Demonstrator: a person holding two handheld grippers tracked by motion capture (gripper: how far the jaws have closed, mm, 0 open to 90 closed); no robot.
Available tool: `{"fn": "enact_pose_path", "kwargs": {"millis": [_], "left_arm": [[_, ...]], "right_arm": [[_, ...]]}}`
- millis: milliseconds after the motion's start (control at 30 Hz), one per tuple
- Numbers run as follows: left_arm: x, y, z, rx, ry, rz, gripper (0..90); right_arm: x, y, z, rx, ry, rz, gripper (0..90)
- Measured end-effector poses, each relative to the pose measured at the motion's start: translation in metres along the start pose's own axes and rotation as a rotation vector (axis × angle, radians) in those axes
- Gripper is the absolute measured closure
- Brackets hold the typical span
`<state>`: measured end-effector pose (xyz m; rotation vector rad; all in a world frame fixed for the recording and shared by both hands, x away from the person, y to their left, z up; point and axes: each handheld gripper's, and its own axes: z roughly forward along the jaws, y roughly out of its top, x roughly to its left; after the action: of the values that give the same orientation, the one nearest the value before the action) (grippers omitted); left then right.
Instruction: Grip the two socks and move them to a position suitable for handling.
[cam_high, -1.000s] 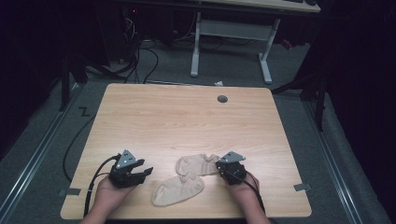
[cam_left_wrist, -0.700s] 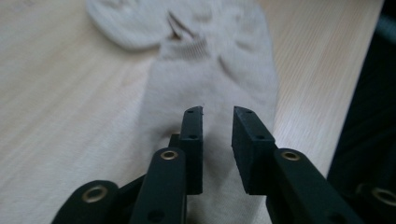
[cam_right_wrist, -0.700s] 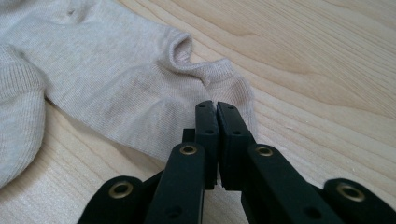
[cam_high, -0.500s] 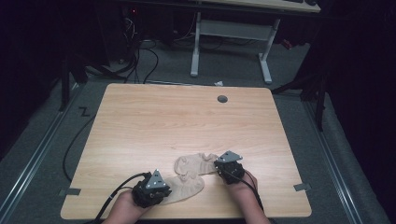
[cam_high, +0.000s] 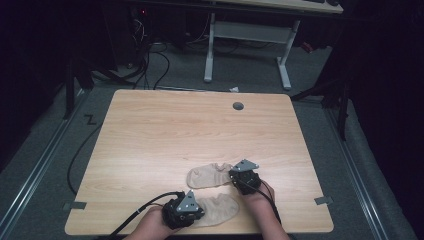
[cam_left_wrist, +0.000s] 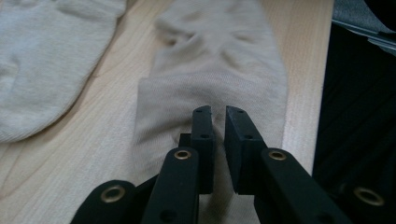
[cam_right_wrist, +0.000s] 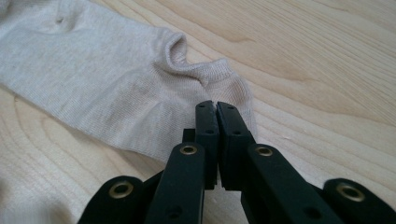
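A: Since a second ago the left gripper (cam_high: 200, 212) has swung in from the near-left of the counter (cam_high: 150, 140) onto the nearer sock (cam_high: 220, 210); right gripper (cam_high: 240, 176) hasn't shifted, at the farther sock (cam_high: 207, 176).

B: High view: both socks lie flat near the front edge, side by side, just apart.

A: Left gripper view: jaws a narrow slit apart over the nearer sock's (cam_left_wrist: 210, 70) end, nothing pinched yet.

B: Right gripper view: jaws all but closed at the farther sock's cuff (cam_right_wrist: 205, 74); can't tell if cloth is caught.

A: Thin knit, light, limp – will drape and stretch. Best pinched at the ribbed cuff
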<state>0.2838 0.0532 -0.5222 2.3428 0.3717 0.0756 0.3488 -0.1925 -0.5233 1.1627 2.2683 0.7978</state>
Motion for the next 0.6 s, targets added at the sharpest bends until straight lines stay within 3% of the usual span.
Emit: {"fn": "enact_pose_path", "kwargs": {"millis": [267,467,600], "left_arm": [[0.019,-0.007,-0.005,-0.025,0.122,-0.104,80.9],[0.022,-0.013,-0.014,-0.017,0.174,-0.109,73.6],[0.029,-0.018,-0.024,-0.039,0.216,-0.128,66.4]], "right_arm": [[0.005,0.007,0.007,-0.006,0.017,-0.007,88.1],[0.014,0.018,0.013,-0.017,0.034,-0.032,83.1],[0.007,0.017,-0.002,-0.079,0.031,0.014,78.7]]}}
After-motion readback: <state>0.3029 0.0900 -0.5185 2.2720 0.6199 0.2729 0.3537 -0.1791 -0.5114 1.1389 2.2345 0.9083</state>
